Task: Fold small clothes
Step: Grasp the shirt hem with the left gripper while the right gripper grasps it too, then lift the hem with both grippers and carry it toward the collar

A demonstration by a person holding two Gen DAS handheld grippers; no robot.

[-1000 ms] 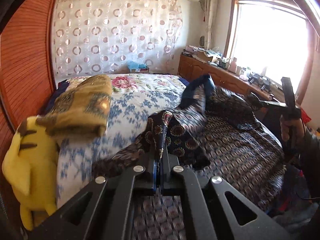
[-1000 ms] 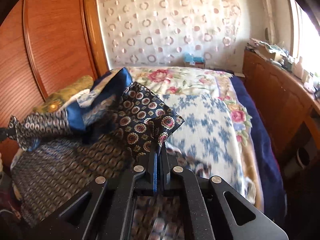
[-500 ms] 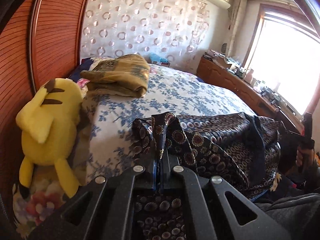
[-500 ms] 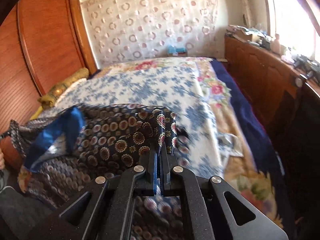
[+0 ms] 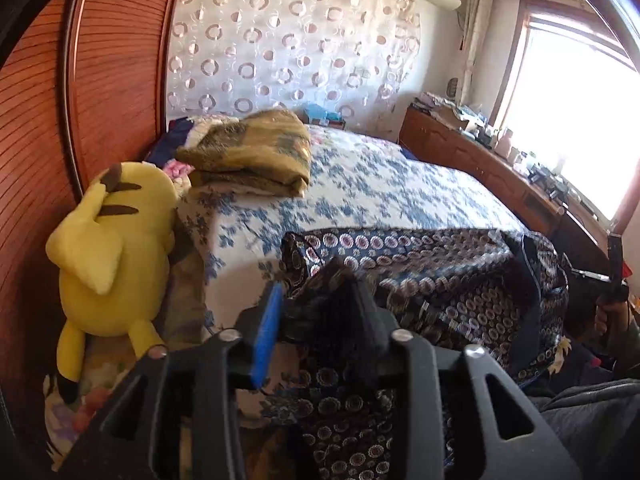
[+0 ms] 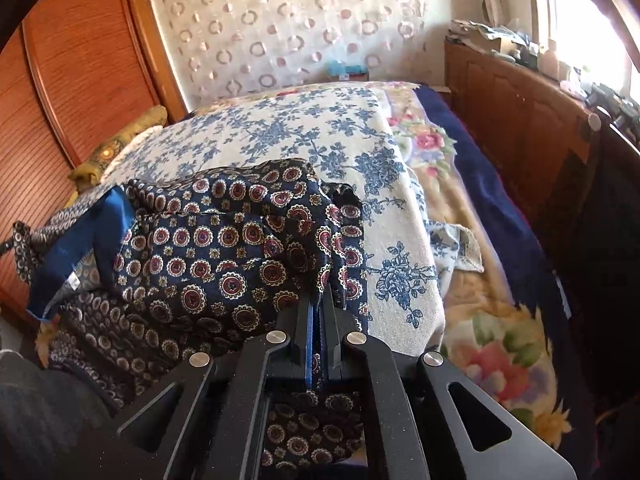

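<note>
Patterned garment (image 6: pixel 224 248) lowered onto bed (image 5: pixel 360 184), left gripper (image 5: pixel 316 300) fingers just parted around fabric, right gripper (image 6: pixel 320 304) pinching its edge.

Glossy, perhaps silky patterned garment (image 6: pixel 224 248); matt black tongs (image 6: pixel 319 304); ribbed wooden wardrobe (image 5: pixel 36 128).
</note>
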